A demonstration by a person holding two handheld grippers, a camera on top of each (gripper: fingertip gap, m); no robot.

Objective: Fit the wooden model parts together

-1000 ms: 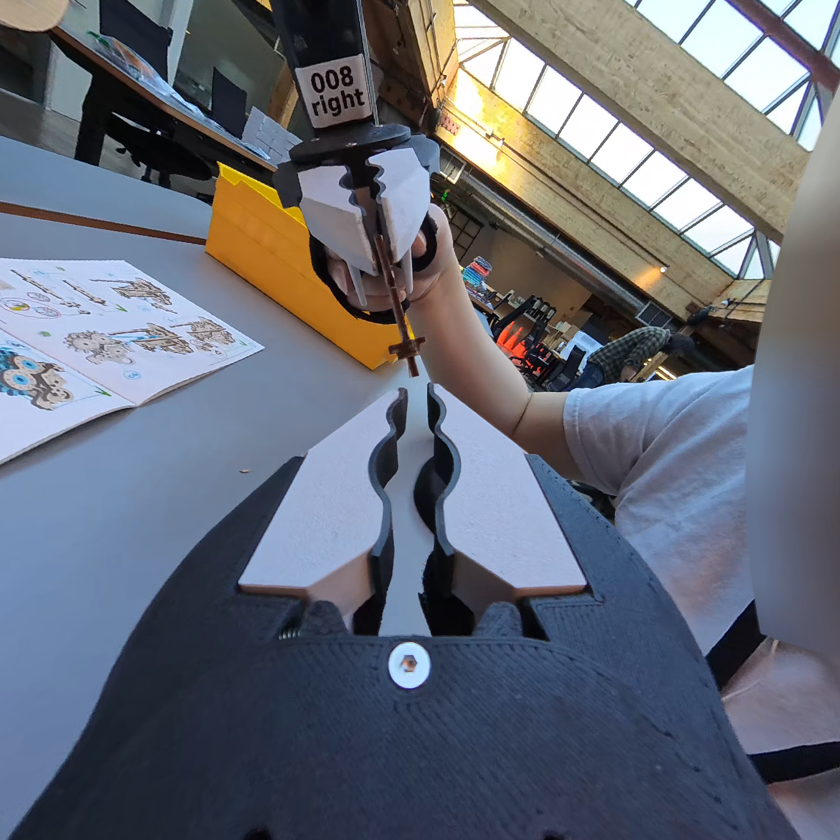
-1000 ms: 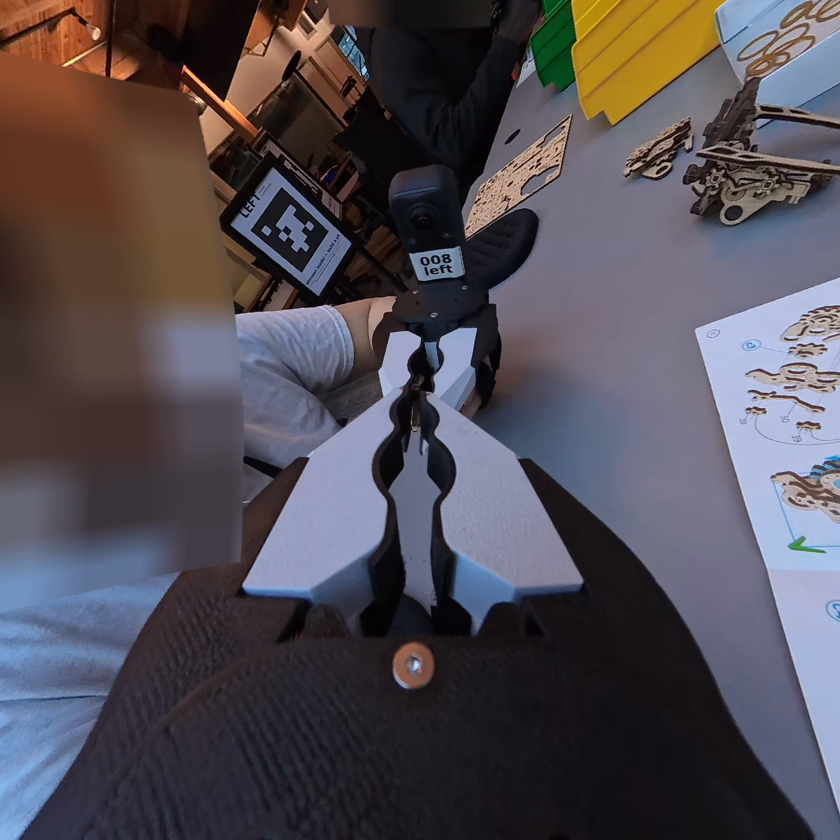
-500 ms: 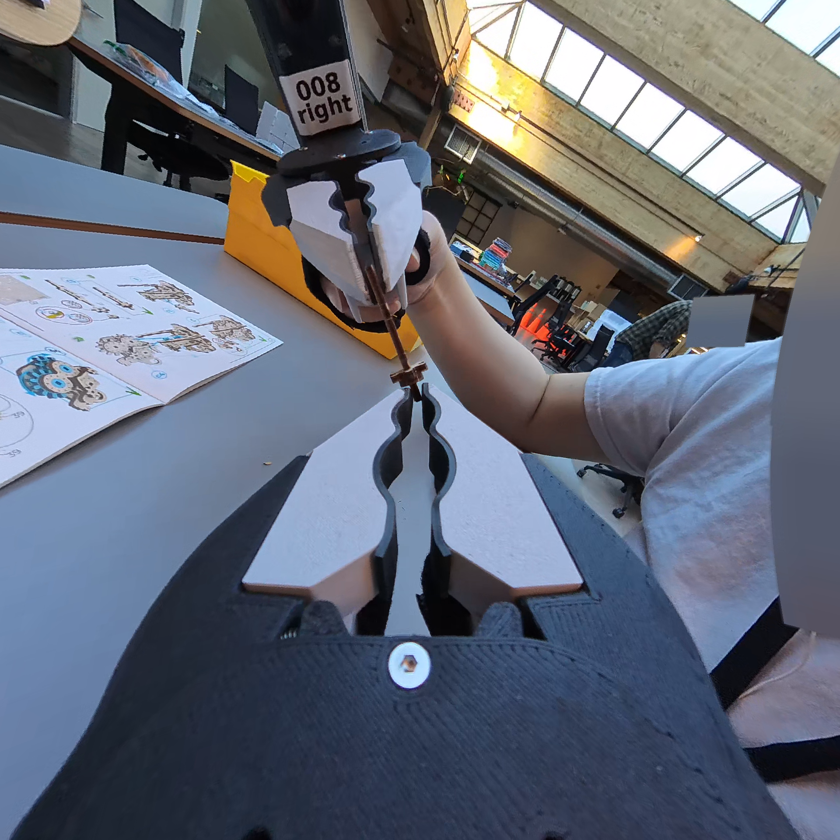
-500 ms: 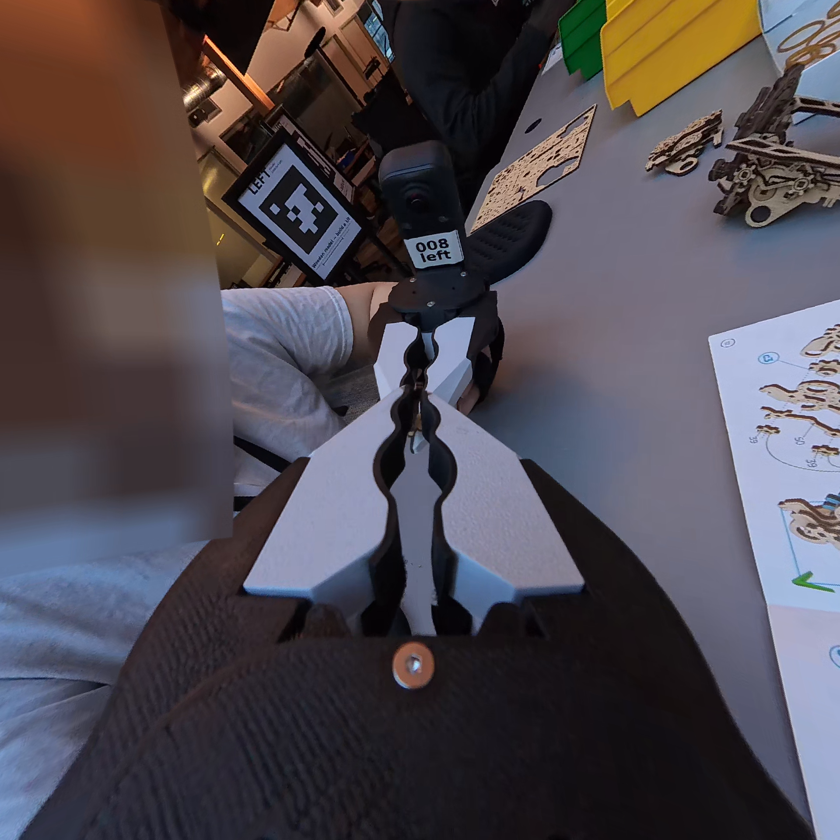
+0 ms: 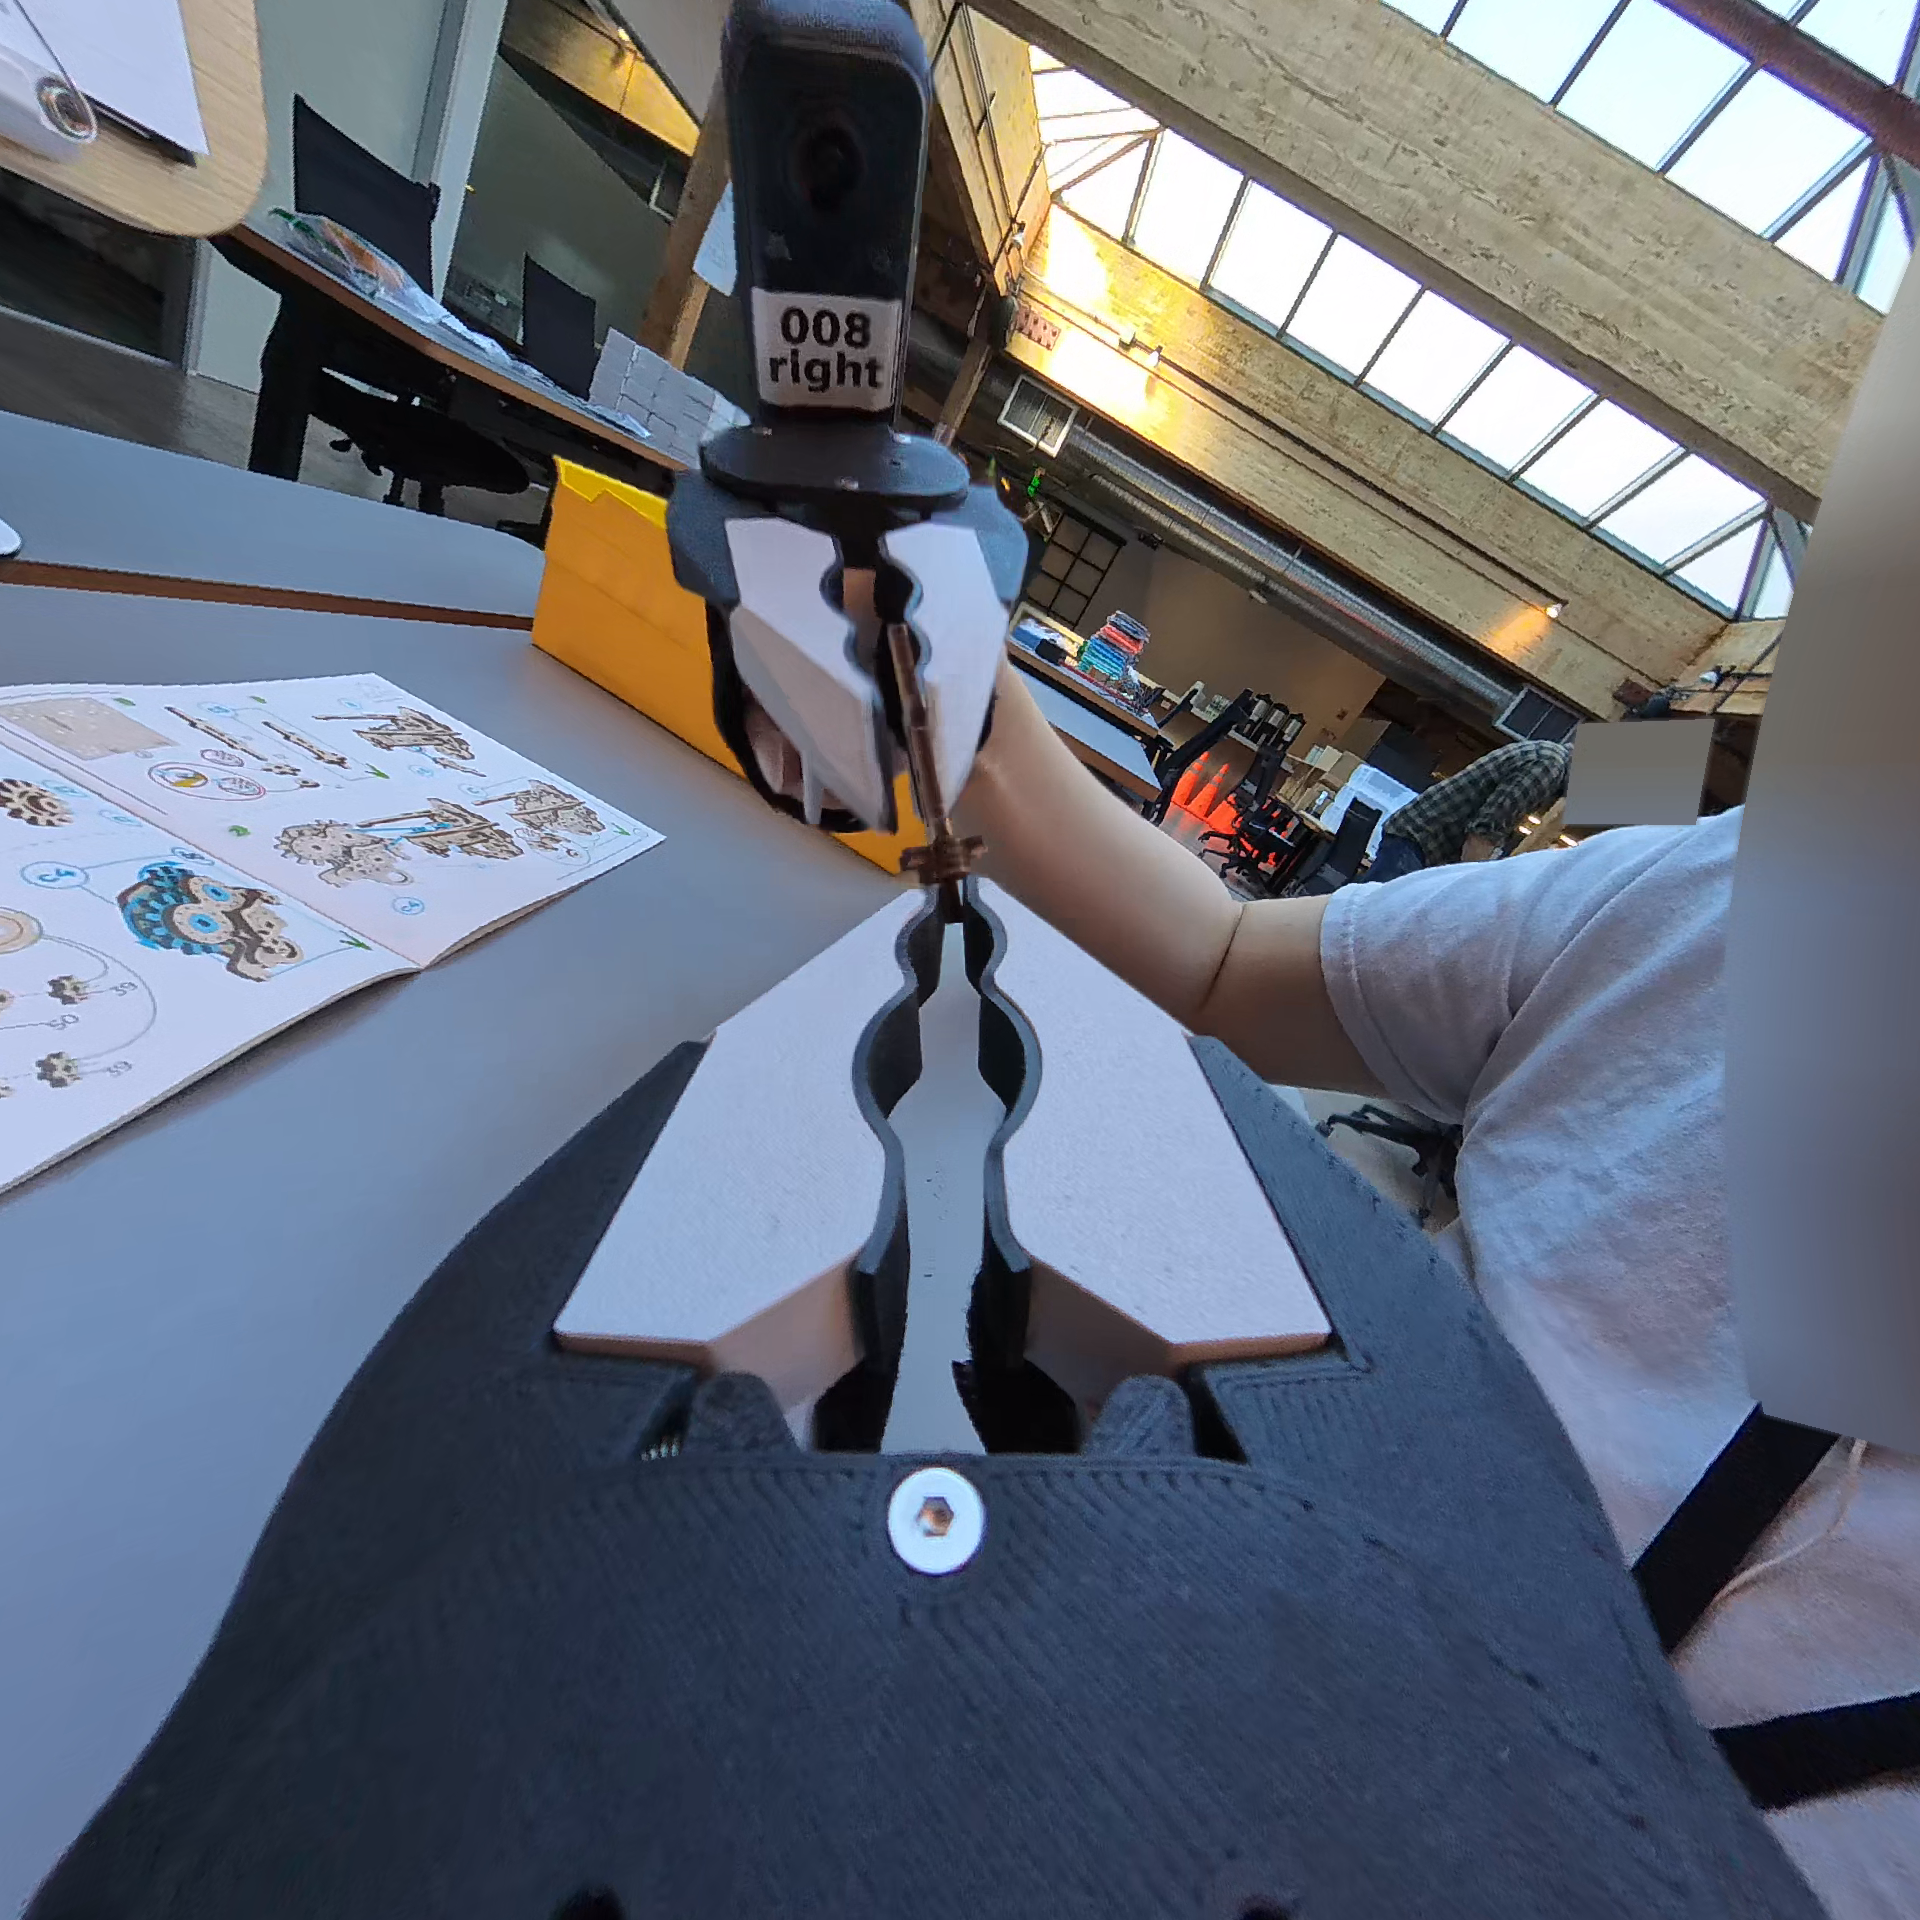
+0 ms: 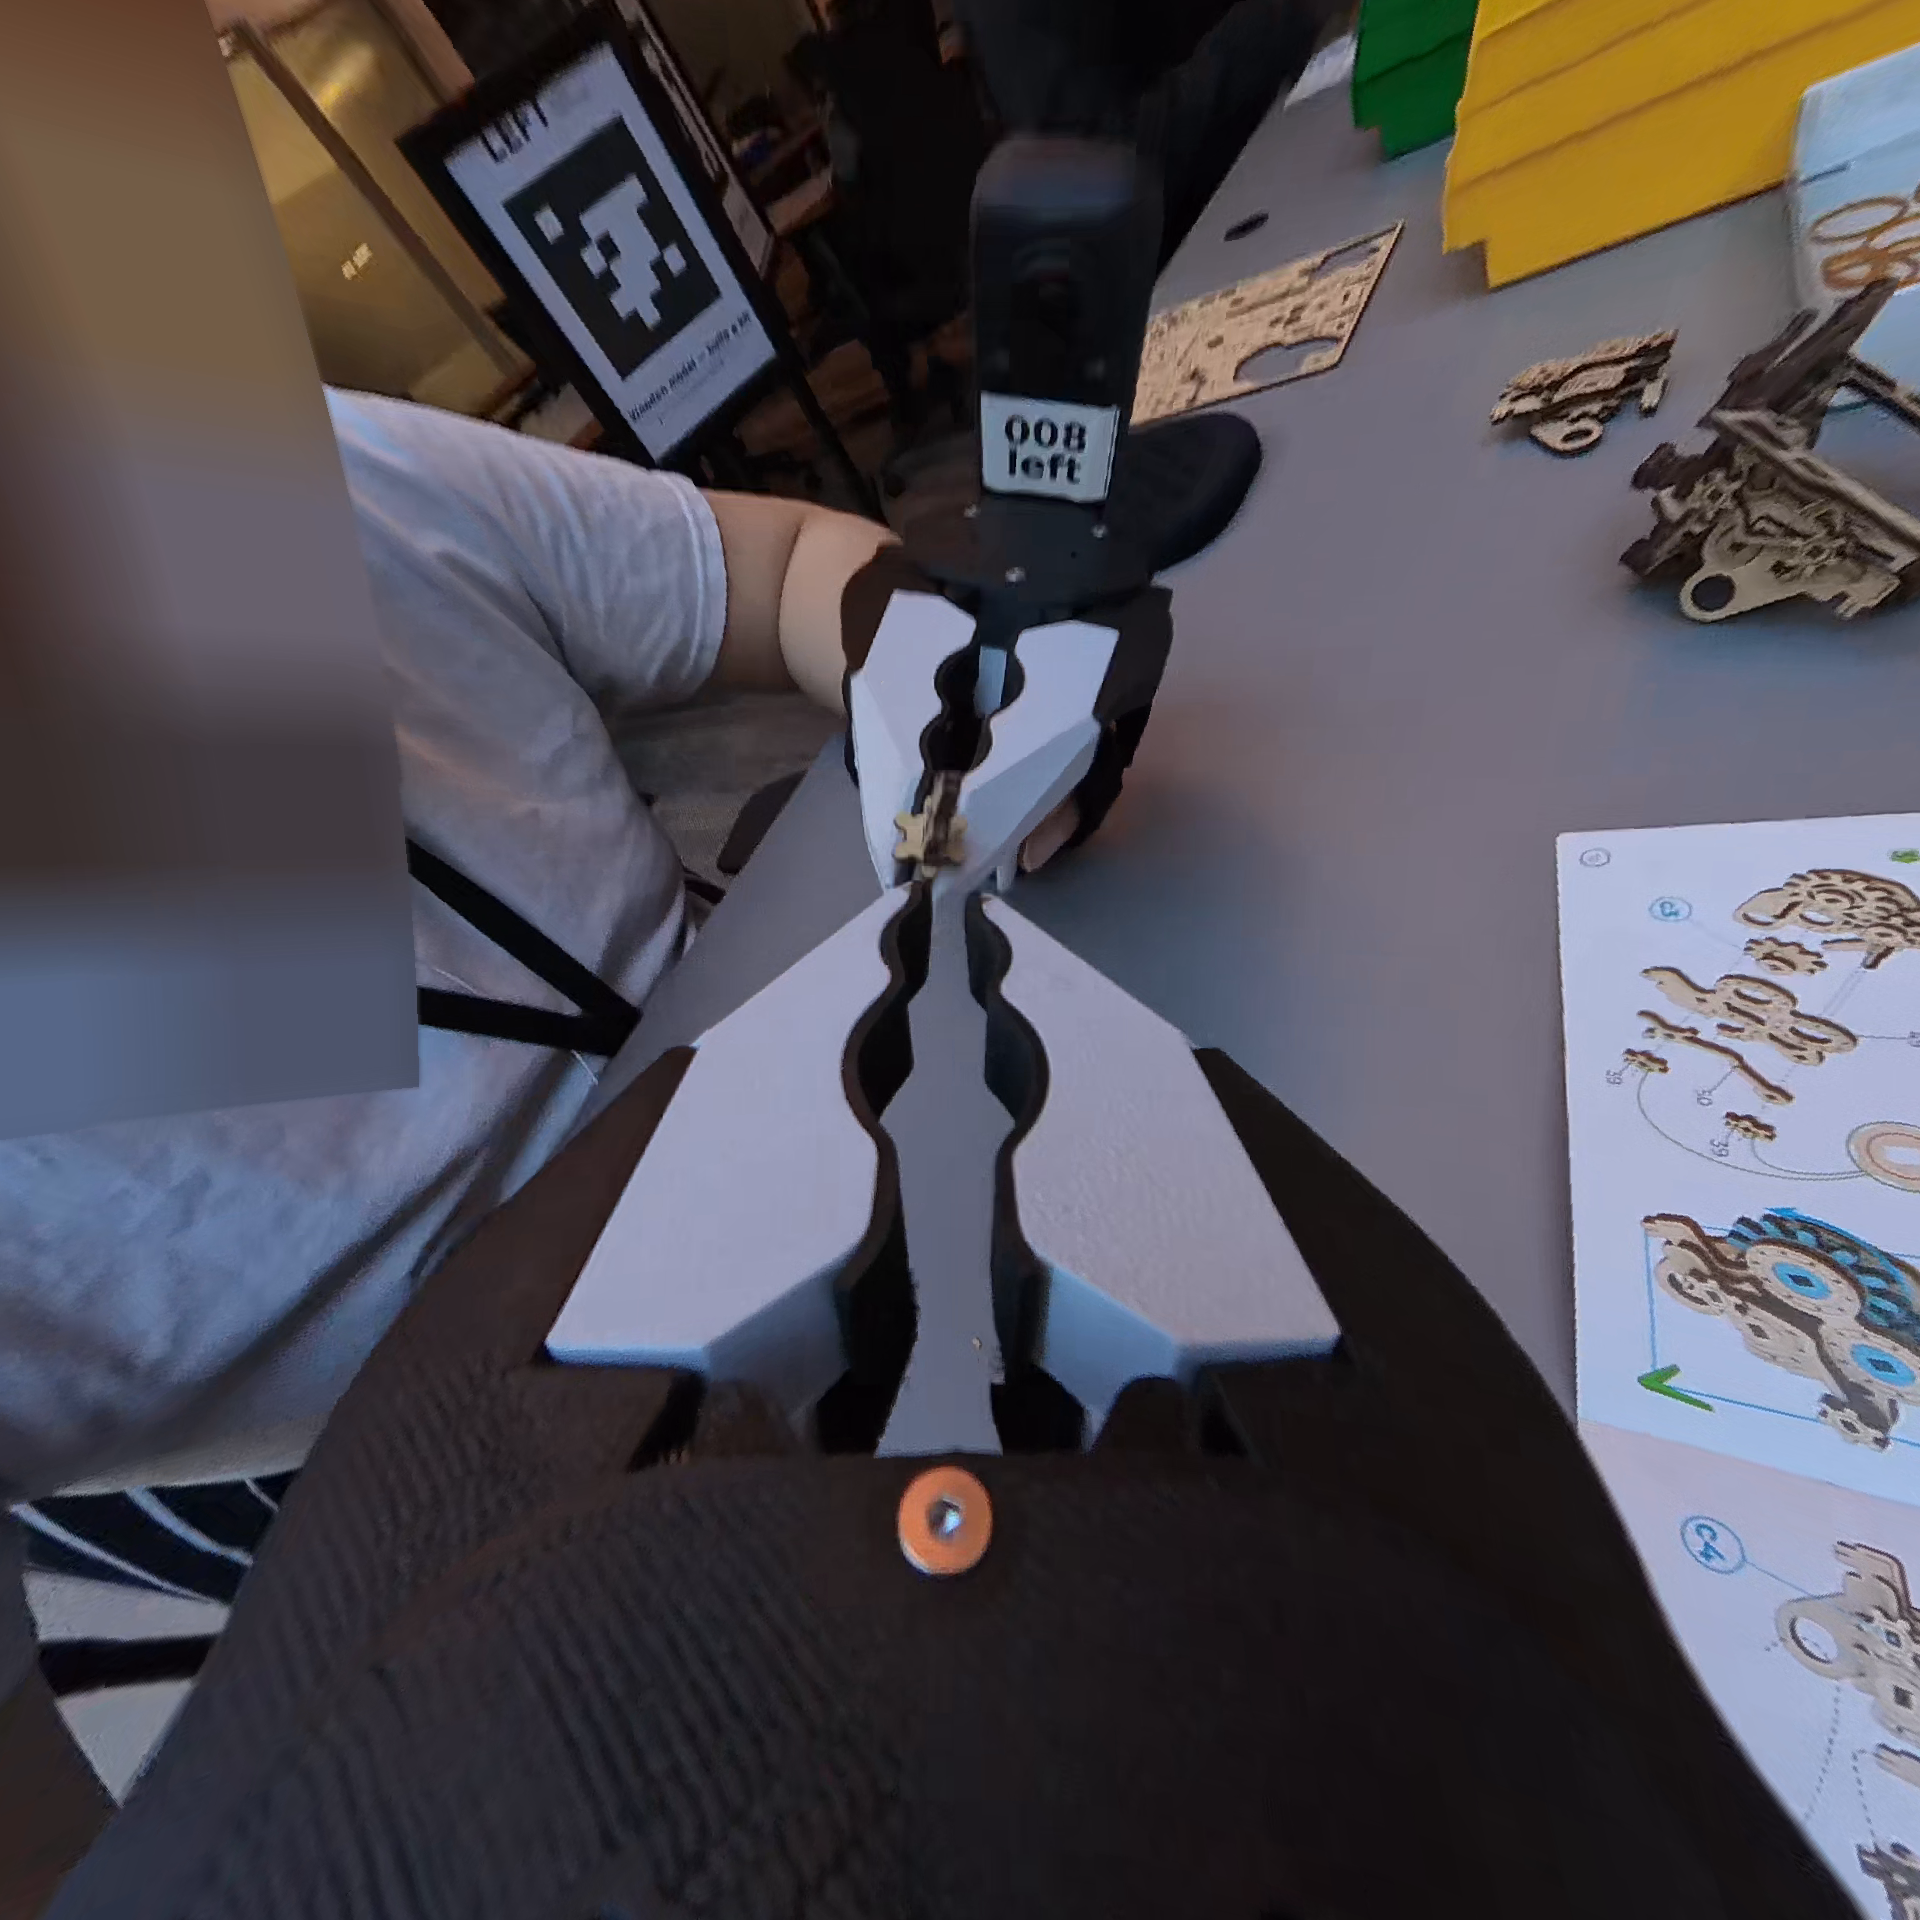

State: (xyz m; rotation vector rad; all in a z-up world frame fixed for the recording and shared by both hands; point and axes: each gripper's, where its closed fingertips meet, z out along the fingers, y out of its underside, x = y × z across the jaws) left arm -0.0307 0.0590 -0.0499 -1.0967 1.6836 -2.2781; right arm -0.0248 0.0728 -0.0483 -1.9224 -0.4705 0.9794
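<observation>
My right gripper [image 5: 914, 795] is shut on a thin dark wooden rod [image 5: 912, 717] that runs out past its fingertips. A small cross-shaped wooden piece [image 5: 940, 857] sits near the rod's free end. My left gripper [image 5: 948, 902] faces it tip to tip, fingers nearly together. The rod's end reaches into the narrow slot between the left tips. In the right wrist view the right gripper [image 6: 938, 902] points at the left gripper [image 6: 940, 868], with the light cross piece [image 6: 930, 831] between them. Both are held above the grey table [image 5: 312, 1195].
An open instruction booklet [image 5: 260, 831] lies on the table, also in the right wrist view [image 6: 1766, 1143]. A yellow bin [image 5: 613, 623] stands behind. A part-built wooden model [image 6: 1766, 520], a small sub-assembly [image 6: 1579, 384] and a punched wooden sheet [image 6: 1268, 312] lie farther off. The tips of both grippers are at nearly the same place. The part-built wooden model [image 6: 1766, 520] is about 25 cm from both grippers' fingertips.
The two grippers have come together. The rod's end with the cross piece has moved from a gap away into the left gripper's tips.
</observation>
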